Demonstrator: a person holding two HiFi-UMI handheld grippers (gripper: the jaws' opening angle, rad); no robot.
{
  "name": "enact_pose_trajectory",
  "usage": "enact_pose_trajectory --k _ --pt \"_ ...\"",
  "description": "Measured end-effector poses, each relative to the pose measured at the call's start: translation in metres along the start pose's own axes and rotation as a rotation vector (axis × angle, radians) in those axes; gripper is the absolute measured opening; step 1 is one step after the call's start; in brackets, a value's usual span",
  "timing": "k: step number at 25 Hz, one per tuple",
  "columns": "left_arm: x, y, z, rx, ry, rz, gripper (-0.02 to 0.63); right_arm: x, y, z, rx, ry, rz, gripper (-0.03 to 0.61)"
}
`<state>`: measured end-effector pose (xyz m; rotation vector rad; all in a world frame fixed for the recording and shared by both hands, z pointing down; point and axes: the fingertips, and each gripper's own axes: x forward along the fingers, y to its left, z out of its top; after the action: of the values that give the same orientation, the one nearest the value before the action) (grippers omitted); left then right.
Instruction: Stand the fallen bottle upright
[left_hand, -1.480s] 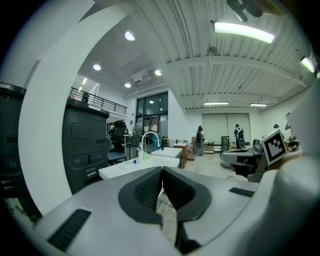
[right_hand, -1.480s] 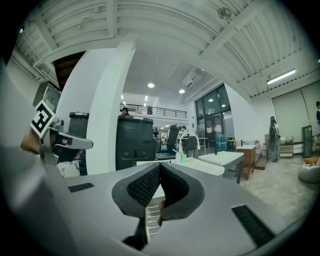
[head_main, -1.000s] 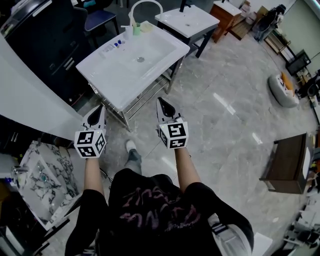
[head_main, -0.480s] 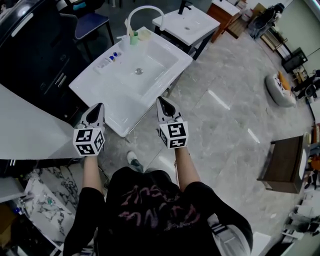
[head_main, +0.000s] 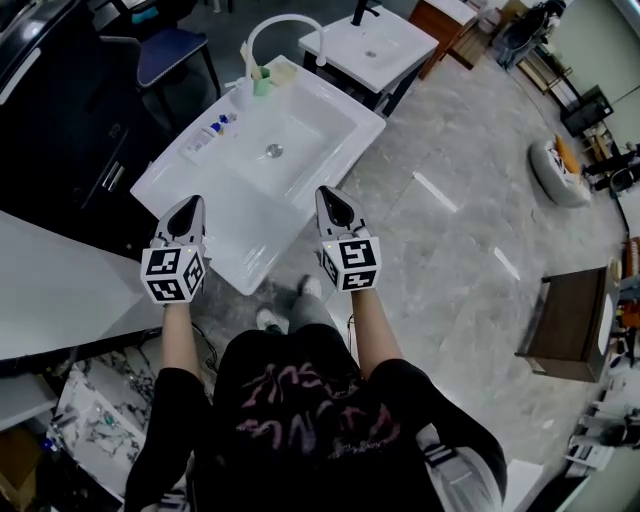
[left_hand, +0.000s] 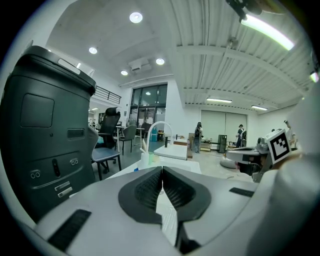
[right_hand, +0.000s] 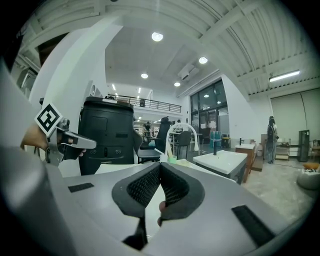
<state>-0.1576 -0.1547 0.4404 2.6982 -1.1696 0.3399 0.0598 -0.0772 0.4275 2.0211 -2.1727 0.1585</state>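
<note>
A small clear bottle with a blue cap lies on its side on the left ledge of a white sink; in the left gripper view only a blue speck of the bottle shows. A green cup and an arched white faucet stand at the sink's far end. My left gripper hangs over the sink's near left edge, shut and empty. Over the near right edge my right gripper is likewise shut with nothing in it. Both are well short of the bottle.
A second white sink stands behind the first. A tall black machine and a blue-seated chair are at the left, a white tabletop near left, a wooden cabinet at right. People stand far off.
The person has walked toward the sink. Both shut grippers went from short of its near corner to over its near edge. The bottle has not moved.
</note>
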Motion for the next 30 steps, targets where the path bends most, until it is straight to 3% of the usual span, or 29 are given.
enact_pose_trajectory --k 7,18,27,29,30 --pt "0.052 0.009 0.006 -0.005 0.02 0.034 0.017 0.056 -0.031 0.0 0.008 0.007 0.045 0.014" --pt "0.147 0.042 0.003 -0.033 0.117 0.159 0.017 0.17 -0.09 -0.02 0.026 0.072 0.18 0.014" --pt "0.222 0.066 -0.004 0.053 0.242 0.16 0.018 0.233 -0.125 -0.043 0.039 0.137 0.24 0.014" --pt "0.238 0.073 -0.011 0.077 0.288 0.147 0.046 0.243 -0.127 -0.046 0.047 0.151 0.257 0.014" --pt "0.245 0.077 -0.015 0.091 0.316 0.143 0.101 0.247 -0.127 -0.048 0.052 0.158 0.265 0.014"
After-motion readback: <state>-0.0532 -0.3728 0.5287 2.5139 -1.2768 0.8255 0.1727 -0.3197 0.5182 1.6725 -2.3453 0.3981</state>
